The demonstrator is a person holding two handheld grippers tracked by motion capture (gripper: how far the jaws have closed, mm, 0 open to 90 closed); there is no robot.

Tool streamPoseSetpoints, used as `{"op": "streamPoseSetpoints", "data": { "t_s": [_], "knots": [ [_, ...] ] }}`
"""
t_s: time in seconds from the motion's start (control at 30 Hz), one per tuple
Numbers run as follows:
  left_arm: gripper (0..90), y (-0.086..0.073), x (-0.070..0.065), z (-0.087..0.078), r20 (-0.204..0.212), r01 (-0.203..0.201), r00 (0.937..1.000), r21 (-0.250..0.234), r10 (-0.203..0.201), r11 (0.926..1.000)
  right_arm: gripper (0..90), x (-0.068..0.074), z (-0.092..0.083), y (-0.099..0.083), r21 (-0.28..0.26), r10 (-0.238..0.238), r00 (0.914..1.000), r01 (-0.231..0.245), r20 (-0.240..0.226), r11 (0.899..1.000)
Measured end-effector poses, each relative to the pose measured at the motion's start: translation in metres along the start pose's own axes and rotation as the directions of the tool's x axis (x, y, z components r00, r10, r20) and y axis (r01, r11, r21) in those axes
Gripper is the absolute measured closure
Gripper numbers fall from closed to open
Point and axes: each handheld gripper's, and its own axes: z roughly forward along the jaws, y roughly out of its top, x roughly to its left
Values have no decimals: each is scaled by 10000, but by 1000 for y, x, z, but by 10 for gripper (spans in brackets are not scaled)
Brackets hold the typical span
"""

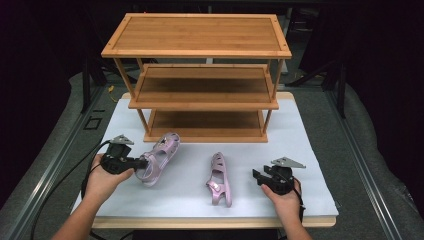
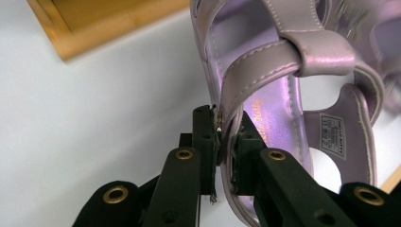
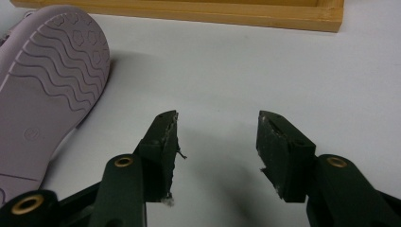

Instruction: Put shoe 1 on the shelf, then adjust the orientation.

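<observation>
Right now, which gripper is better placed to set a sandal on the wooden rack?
Left. The left gripper is shut on the heel strap of one pink sandal, close to the shoe rack. The right gripper is open and holds nothing beside the other sandal.

You have two pink sandals (image 1: pixel 159 159) on the table: one is pinched by its heel strap between the jaws of your left gripper (image 2: pixel 226 142), and the other sandal (image 1: pixel 219 178) lies on its side just off the left jaw of your right gripper (image 3: pixel 217 142), untouched. You have two grippers, one in each hand. One wooden rack (image 1: pixel 200 75) stands beyond both pairs of jaws, and it has three shelves.
</observation>
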Motion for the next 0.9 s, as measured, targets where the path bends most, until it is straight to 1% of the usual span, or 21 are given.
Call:
{"op": "streamPoseSetpoints", "data": {
  "t_s": [0.07,0.1,0.13,0.17,0.2,0.27,0.33,0.4,0.47,0.5,0.53,0.57,0.6,0.63,0.67,0.73,0.77,0.83,0.87,0.9],
  "knots": [
    [831,-1,-3,-5,-43,166,9998,-621,-169,9979,488,0,0,0,4,15,10000,-15,33,10000],
    [831,-1,-4,-8,-142,275,9995,-1004,-291,9946,488,0,0,0,-5,8,10000,-8,31,10000],
    [831,-2,-5,-10,-188,405,9989,-1416,-436,9891,488,0,-1,0,-8,18,10000,-18,30,10000],
    [831,-2,-6,-12,-180,561,9980,-1808,-604,9819,487,0,-1,0,-12,19,10000,-19,35,10000],
    [831,-3,-8,-15,-244,653,9971,-2206,-725,9732,488,0,-1,0,-20,42,10000,-42,27,10000],
    [832,-4,-11,-19,-369,747,9953,-2994,-898,9512,487,0,-1,0,-30,68,10000,-68,7,10000],
    [832,-3,-14,-24,-505,847,9925,-3709,-1111,9248,487,-1,-1,0,-30,100,10000,-100,-1,9999],
    [832,-2,-15,-27,-501,1003,9895,-4388,-1358,8930,488,-1,-1,0,-27,116,9999,-116,5,9999],
    [832,1,-15,-31,-446,1110,9874,-4881,-1517,8657,487,-1,-1,0,-35,115,9999,-115,-5,9999],
    [832,1,-15,-31,-446,1110,9874,-4881,-1517,8657,487,-1,-1,0,-30,113,9999,-113,-14,9999],
    [832,7,-15,-34,-398,1169,9863,-5158,-1600,8487,487,-1,-1,0,-19,122,9999,-122,-16,9999],
    [832,10,-15,-36,-390,1180,9858,-5297,-1631,8400,487,-1,-1,0,-21,129,9999,-129,-24,9999],
    [832,13,-14,-37,-388,1166,9860,-5356,-1622,8364,487,-1,0,0,-20,120,9999,-120,-38,9999],
    [832,17,-15,-37,-426,1141,9856,-5473,-1638,8291,487,-1,0,0,1,107,9999,-107,-31,9999],
    [832,20,-15,-38,-491,1077,9857,-5512,-1611,8274,487,-1,0,0,5,128,9999,-128,-12,9999],
    [832,25,-15,-38,-500,1071,9853,-5652,-1635,8180,487,-1,-1,0,-32,129,9999,-129,-45,9999],
    [832,28,-15,-37,-508,1079,9850,-5652,-1650,8179,487,-1,0,0,-56,135,9999,-135,-1,9999],
    [832,33,-15,-36,-439,1134,9847,-5727,-1685,8119,487,-1,-1,0,-49,160,9999,-160,-3,9999],
    [832,36,-14,-35,-461,1128,9846,-5703,-1688,8137,487,-1,-1,0,-50,170,9999,-170,-4,9998],
    [832,39,-14,-34,-463,1151,9841,-5708,-1718,8130,487,-2,-1,0,-54,175,9998,-175,-32,9998]
  ]
}}
